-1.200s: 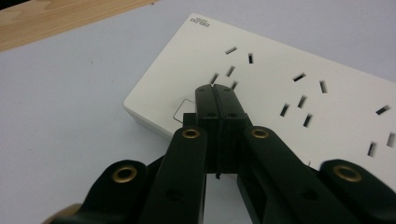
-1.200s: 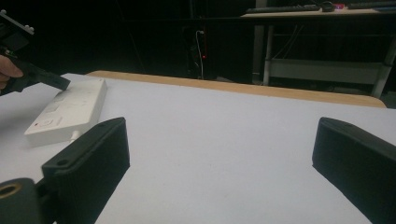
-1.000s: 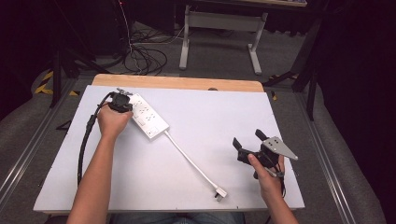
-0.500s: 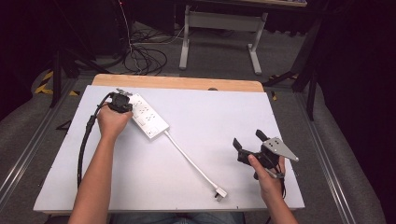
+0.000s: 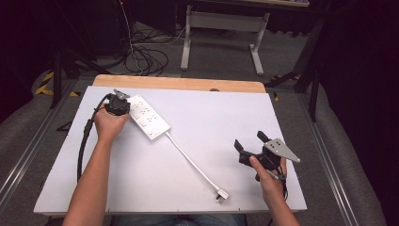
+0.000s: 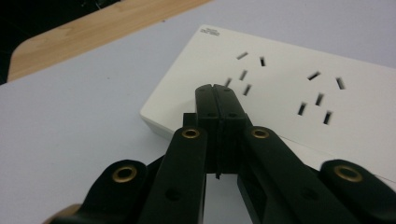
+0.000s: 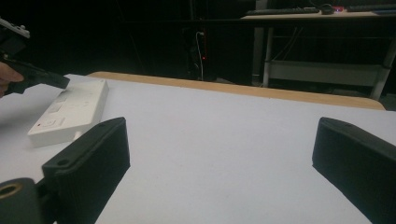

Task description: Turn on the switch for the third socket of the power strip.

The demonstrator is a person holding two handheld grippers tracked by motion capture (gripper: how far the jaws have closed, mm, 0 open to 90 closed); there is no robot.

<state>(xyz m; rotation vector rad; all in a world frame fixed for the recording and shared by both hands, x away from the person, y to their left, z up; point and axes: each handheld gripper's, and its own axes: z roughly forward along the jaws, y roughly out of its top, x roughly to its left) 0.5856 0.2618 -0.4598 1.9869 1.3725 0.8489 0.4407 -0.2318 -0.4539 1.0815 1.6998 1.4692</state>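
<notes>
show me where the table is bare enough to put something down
Bare patches: the table between the power strip and the right gripper, and the near-left stretch beside the white cable. Crowded: the far-left corner, where the left gripper rests on the strip.

One camera sits high up and looks down on the whole white desk (image 5: 197,141). The left gripper's camera is very close to the flat white plastic power strip (image 6: 299,88). The right gripper's camera looks low across the desk and sees that strip farther away.
</notes>
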